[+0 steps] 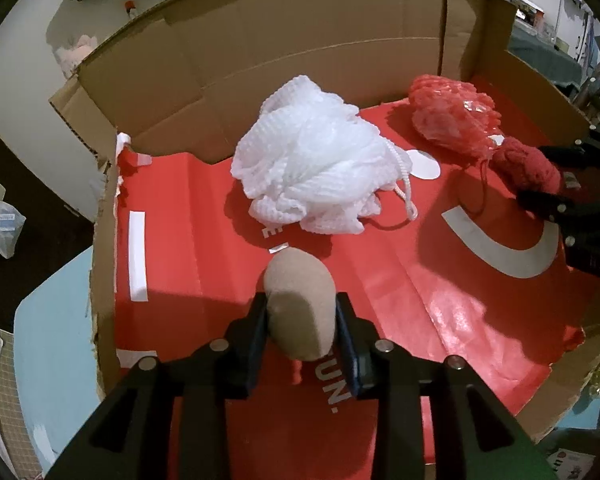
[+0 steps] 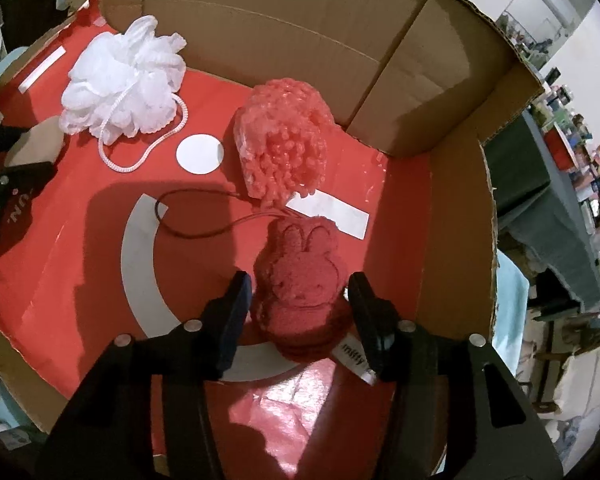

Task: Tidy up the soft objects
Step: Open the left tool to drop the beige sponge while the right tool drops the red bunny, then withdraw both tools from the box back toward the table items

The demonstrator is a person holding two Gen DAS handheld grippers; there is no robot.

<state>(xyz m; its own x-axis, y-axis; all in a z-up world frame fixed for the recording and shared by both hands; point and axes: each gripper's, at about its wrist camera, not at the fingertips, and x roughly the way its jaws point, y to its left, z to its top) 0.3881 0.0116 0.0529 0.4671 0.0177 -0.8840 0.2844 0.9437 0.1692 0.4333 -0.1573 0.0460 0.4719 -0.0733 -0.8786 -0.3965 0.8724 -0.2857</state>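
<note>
Setting: cluttered room beyond a pale blue table (image 1: 56,344), with shelves of small goods at the right edge of the right wrist view.
Container: one cardboard box (image 1: 308,36), brown, corrugated, flaps upright, edges torn at the near left corner.
Lining: one red paper sheet (image 2: 80,248), glossy and creased, printed with white bars, a white disc and a grey-white arc.
White pouf: one white mesh bath pouf (image 1: 312,160), ruffled and rounded, with a white looped cord; lies toward the back of the box, left of centre.
Pink pouf: one coral-pink bath sponge (image 2: 284,140), knobbly, seemingly in clear wrap, with a thin dark cord trailing over the lining; lies near the back right corner.
Red sponge: one red rabbit-shaped sponge (image 2: 300,288), coarse and fuzzy, embossed ears and face, white tag reading "miffy".
Beige sponge: one beige egg-shaped sponge (image 1: 302,304), smooth and matte.
Left tongs (image 1: 302,316): black, closed on the beige sponge, held over the front of the lining.
Right tongs (image 2: 300,312): black, part-way apart, pads against both flanks of the red sponge, just in front of the pink pouf.
</note>
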